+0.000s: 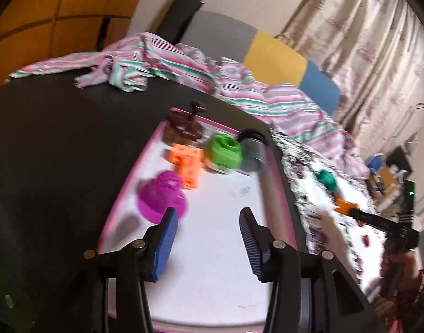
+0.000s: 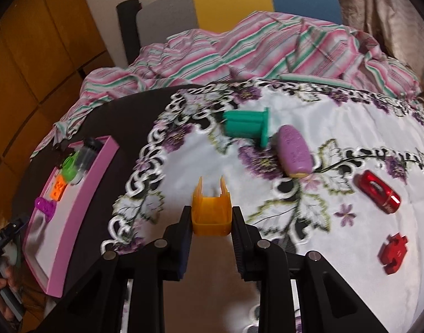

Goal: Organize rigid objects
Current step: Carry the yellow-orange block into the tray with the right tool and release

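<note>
My left gripper [image 1: 209, 216] is open and empty above the pink-rimmed white tray [image 1: 226, 249]. In the tray lie a magenta cone piece [image 1: 160, 197], an orange block [image 1: 187, 163], a green ring piece [image 1: 226, 151], a grey cylinder [image 1: 253, 149] and a brown piece [image 1: 184, 127]. My right gripper [image 2: 212, 216] is shut on a yellow-orange clip piece [image 2: 210, 211] above the floral cloth [image 2: 350, 127]. On the cloth lie a teal spool [image 2: 246, 125], a lilac oval [image 2: 293, 152], a red car [image 2: 378, 191] and a red block [image 2: 393, 254].
The tray [image 2: 81, 194] sits on a dark round table [image 1: 59, 138], left of the cloth. A striped pink sheet [image 2: 239, 52] is bunched along the table's far edge, before a grey, yellow and blue chair back [image 2: 231, 0]. Wooden cabinets [image 2: 31, 55] stand at left.
</note>
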Motion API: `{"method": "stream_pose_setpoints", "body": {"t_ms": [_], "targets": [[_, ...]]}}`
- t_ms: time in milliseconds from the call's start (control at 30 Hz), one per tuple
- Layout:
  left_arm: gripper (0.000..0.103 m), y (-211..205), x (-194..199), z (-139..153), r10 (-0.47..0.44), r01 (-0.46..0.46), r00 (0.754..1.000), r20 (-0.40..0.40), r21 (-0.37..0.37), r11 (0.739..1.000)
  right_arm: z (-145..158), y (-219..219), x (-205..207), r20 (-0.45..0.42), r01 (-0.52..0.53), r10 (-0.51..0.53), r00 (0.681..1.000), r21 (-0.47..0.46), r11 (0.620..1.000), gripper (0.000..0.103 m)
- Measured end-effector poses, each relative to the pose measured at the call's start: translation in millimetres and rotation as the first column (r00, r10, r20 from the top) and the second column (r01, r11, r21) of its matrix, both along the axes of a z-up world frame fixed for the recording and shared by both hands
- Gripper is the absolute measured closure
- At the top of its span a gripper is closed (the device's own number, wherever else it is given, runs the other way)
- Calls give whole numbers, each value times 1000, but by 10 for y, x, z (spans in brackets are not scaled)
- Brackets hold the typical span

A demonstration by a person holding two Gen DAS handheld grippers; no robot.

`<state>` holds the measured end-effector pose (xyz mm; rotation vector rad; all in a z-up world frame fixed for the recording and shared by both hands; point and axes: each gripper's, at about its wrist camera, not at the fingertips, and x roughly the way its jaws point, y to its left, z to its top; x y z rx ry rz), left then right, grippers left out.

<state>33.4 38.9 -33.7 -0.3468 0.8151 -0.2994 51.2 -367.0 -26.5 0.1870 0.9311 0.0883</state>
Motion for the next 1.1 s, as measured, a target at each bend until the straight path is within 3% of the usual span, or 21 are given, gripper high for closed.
{"method": "stream_pose_setpoints", "body": {"t_ms": [200,467,700,900,1100], "targets": [[56,-142,-97,-10,-47,47,999,-3,11,999,46,434,-14,22,-68,66,998,102,992,76],[56,-166,-155,-6,-55,55,998,2,38,998,219,1178,107,79,-203,193,978,162,966,76],[56,-114,-214,0,-49,49,999,-2,38,998,91,1830,352,39,-283,281,959,200,938,76],[57,-35,-268,7,-40,40,999,1,33,999,-63,2111,515,1,-283,295,955,289,915,76],[57,20,-276,-1,-27,27,1000,-9,21,999,-310,2213,726,-88,-206,263,961,407,890,76]]}}
